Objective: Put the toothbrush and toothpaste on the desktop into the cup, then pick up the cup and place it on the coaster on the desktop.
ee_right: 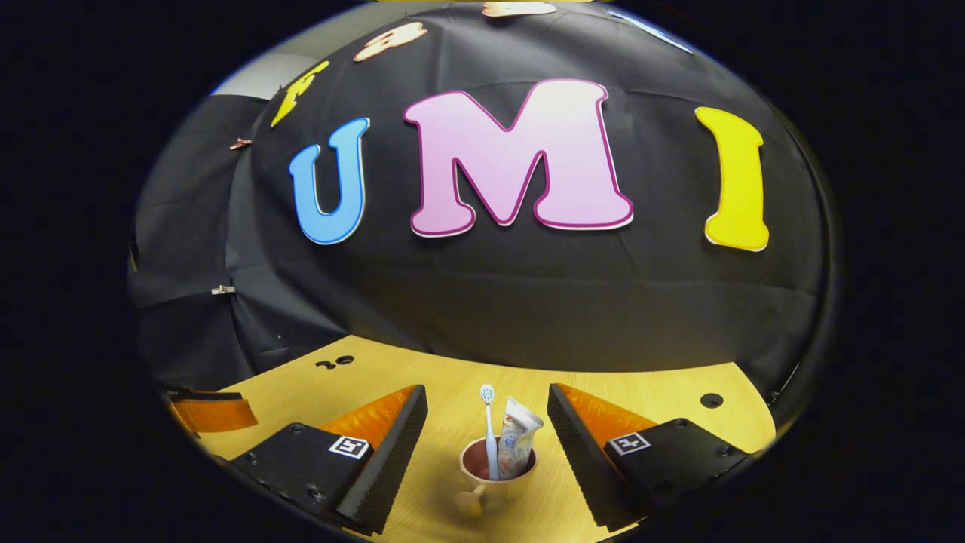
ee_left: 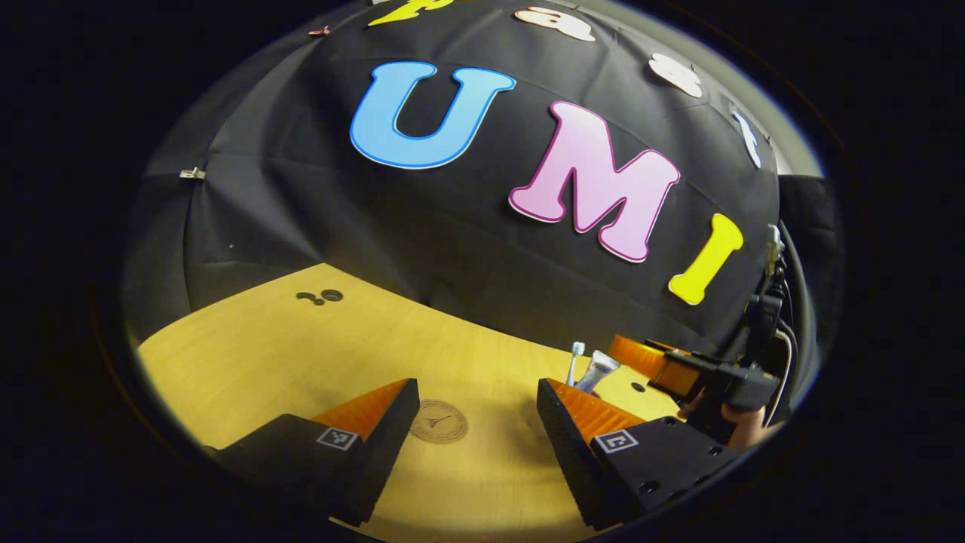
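- Black cloth walls the booth behind a pale wooden desktop (ee_left: 264, 354) in the left gripper view, with a few small dark holes (ee_left: 320, 296) in the wood at about ten o'clock.
- Left gripper (ee_left: 475, 430) sits at six o'clock with its fingers spread wide and nothing between them; each finger block carries a small square black-and-white marker, too small to read.
- Between those fingers a round tan coaster (ee_left: 439, 421) lies flat on the desktop, bearing a faint dark emblem whose writing cannot be made out.
- Toward four o'clock the toothbrush (ee_left: 576, 360) head and the toothpaste (ee_left: 599, 371) tube top rise just behind the right-hand finger; the other gripper and a hand (ee_left: 742, 422) holding it show beyond them.
- Same black cloth and wood in the right gripper view, with one dark hole (ee_right: 711, 400) at four o'clock.
- Right gripper (ee_right: 486, 437) has its fingers parted, standing well clear on either side of the cup (ee_right: 490, 475).
- That cup, at six o'clock, stands upright on the desktop with the toothbrush and the toothpaste inside it, touching neither finger.
- Printing on the tube is too small to read.
- At eight o'clock part of the other gripper shows at the edge.
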`<state>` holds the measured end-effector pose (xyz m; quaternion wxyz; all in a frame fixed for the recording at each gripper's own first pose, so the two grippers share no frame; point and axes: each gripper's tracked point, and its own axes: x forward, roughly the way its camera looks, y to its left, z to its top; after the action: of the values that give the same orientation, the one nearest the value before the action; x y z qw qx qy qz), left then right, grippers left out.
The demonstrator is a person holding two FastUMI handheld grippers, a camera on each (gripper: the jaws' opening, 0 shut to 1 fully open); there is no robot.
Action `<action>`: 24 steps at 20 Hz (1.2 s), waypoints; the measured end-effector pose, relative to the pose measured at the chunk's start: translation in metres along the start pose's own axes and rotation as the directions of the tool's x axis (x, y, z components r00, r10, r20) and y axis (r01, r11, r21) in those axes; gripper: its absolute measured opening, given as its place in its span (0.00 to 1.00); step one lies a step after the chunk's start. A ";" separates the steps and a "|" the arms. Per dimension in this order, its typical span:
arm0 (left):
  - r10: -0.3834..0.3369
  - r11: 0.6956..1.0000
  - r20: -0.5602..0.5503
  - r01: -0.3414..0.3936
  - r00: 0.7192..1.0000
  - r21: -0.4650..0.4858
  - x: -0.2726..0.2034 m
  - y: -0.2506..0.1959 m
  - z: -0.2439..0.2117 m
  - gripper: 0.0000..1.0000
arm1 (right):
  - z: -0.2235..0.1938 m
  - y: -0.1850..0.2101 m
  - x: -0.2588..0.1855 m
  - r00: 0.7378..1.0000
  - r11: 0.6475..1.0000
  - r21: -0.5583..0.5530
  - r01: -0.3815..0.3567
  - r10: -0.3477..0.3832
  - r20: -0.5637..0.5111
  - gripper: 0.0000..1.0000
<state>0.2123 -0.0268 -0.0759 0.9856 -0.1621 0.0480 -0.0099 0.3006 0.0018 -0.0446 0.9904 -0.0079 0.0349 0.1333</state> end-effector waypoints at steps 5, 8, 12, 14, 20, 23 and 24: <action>0.070 0.996 -0.018 -0.071 0.997 -0.059 -0.031 0.040 -0.004 0.98 | -0.018 0.002 -0.002 0.977 0.994 0.106 0.036 -0.013 -0.214 0.98; 0.152 0.987 -0.037 -0.154 0.988 -0.049 -0.052 0.074 -0.010 0.98 | -0.043 -0.005 -0.004 0.937 0.977 0.190 0.101 -0.029 -0.348 0.98; 0.209 0.973 -0.061 -0.214 0.976 -0.081 -0.082 0.102 -0.022 0.98 | -0.086 -0.001 -0.011 0.839 0.956 0.245 0.163 -0.004 -0.544 0.98; 0.228 0.967 -0.080 -0.235 0.970 -0.102 -0.095 0.113 -0.031 0.98 | -0.103 0.002 -0.008 0.796 0.946 0.266 0.182 0.017 -0.605 0.98; 0.250 0.959 -0.156 -0.267 0.955 -0.095 -0.120 0.125 -0.065 0.98 | -0.158 0.016 -0.001 0.643 0.935 0.266 0.236 0.055 -0.764 0.98; 0.245 0.960 -0.205 -0.267 0.948 -0.085 -0.127 0.124 -0.083 0.98 | -0.175 0.017 0.003 0.601 0.934 0.251 0.255 0.051 -0.798 0.98; 0.243 0.961 -0.215 -0.266 0.946 -0.082 -0.128 0.124 -0.086 0.98 | -0.181 0.015 0.006 0.587 0.931 0.246 0.269 0.044 -0.808 0.97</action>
<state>0.0767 0.0680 -0.1853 0.9580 -0.2069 0.1694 0.1037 0.2906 0.0134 -0.2253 0.8596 0.1033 0.4986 0.0432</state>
